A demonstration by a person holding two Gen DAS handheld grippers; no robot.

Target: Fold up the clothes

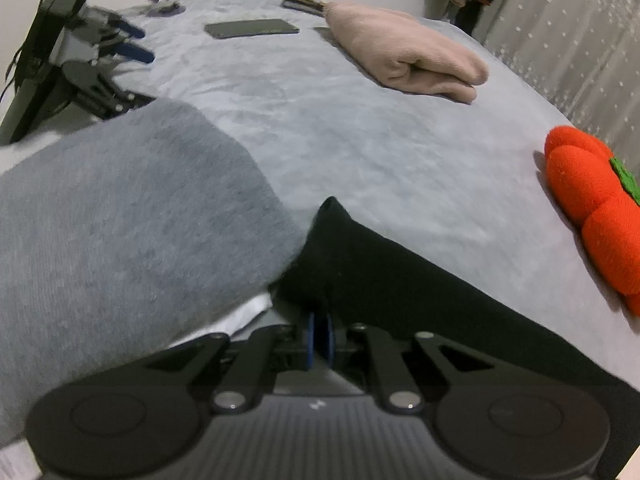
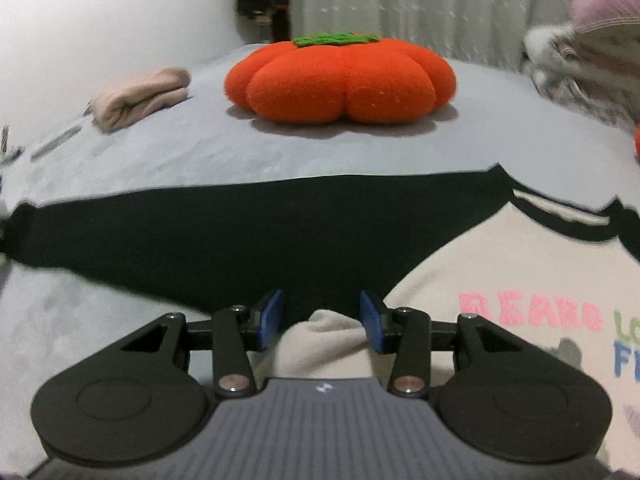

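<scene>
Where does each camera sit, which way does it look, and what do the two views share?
Left wrist: on the left gripper, looking down its shut fingers, which pinch the black sleeve; the right gripper shows far left.
Right wrist: on the right gripper, looking across the shirt towards the curtain; cream fabric sits between its pads.
Shared: orange pumpkin cushion, folded pink garment, grey bed cover.

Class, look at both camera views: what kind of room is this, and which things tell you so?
Probably a bedroom: a wide bed under a pale blue cover, a pumpkin cushion on it, and curtains behind.
</scene>
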